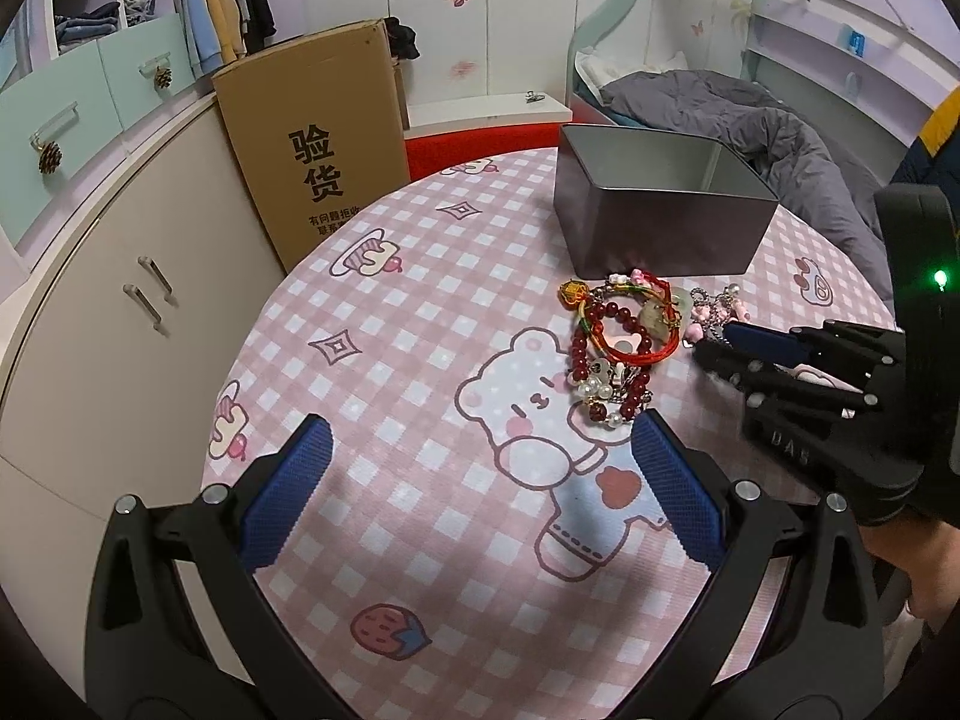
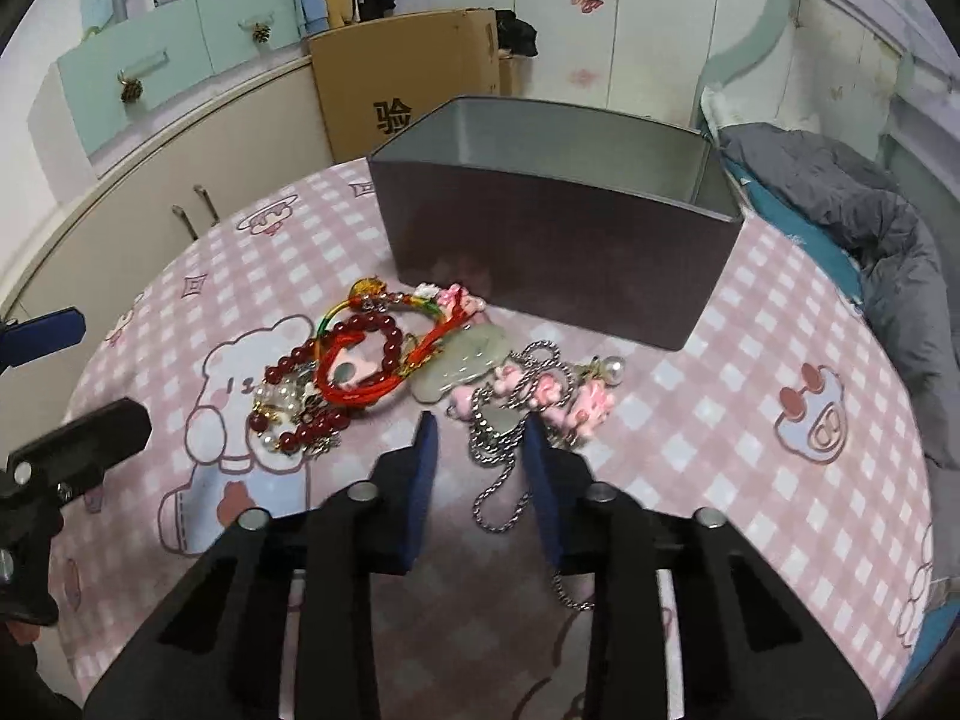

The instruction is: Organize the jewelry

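A heap of jewelry lies on the pink checked tablecloth [image 2: 720, 420] in front of an open grey tin box [image 2: 540, 252]. It holds a dark red bead bracelet [image 2: 336, 354], a red cord bracelet [image 2: 360, 390], a pale jade pendant [image 2: 462, 360], pink charms [image 2: 576, 402] and a silver chain [image 2: 501, 438]. My right gripper [image 2: 477, 423] is down at the table with its jaws narrow around the silver chain; a gap shows beside the left pad. The left wrist view shows it [image 1: 711, 342] at the heap's right edge. My left gripper [image 1: 480, 426] hovers wide open and empty, short of the bead bracelet [image 1: 591, 348].
The tin box [image 1: 648, 228] stands just behind the heap. A tall cardboard box [image 1: 312, 144] leans by the cream cabinet [image 1: 120, 300] past the table's left edge. A bed with a grey duvet [image 1: 750, 114] lies behind on the right.
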Available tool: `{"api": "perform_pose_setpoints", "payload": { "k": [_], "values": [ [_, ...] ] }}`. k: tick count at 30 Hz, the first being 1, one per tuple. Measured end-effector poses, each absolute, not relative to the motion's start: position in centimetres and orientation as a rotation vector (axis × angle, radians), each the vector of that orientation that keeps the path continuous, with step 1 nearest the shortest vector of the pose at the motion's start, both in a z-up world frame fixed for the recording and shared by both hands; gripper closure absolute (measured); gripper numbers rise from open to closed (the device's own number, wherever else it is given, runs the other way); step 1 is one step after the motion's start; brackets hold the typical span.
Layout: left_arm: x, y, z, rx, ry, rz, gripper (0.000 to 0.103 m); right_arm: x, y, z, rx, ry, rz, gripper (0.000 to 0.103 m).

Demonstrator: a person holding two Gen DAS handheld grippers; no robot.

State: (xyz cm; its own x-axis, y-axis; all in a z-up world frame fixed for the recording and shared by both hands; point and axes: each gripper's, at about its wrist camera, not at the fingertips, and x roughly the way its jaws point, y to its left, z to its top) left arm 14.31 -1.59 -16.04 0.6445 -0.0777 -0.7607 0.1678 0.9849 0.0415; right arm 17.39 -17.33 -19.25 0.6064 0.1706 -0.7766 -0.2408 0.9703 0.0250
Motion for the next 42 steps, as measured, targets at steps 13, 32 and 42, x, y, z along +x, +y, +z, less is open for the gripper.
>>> {"api": "perform_pose_setpoints", "payload": {
  "k": [13,32,42],
  "values": [
    [17.4,-3.2,-18.9,0.112,0.925,-0.188,0.011,14.3,-20.7,-15.8,0.090,0.831,0.276,0.091],
    [15.7,-1.5,-13.8,-0.030,0.851,-0.415,0.095,12.5,-22.6,-10.3,0.176,0.748,0.356,0.091],
    [14.0,-0.8,-6.4,-0.027,0.687,-0.489,0.097,11.9,-23.2,-5.5,0.209,0.662,0.418,0.091]
  ]
}}
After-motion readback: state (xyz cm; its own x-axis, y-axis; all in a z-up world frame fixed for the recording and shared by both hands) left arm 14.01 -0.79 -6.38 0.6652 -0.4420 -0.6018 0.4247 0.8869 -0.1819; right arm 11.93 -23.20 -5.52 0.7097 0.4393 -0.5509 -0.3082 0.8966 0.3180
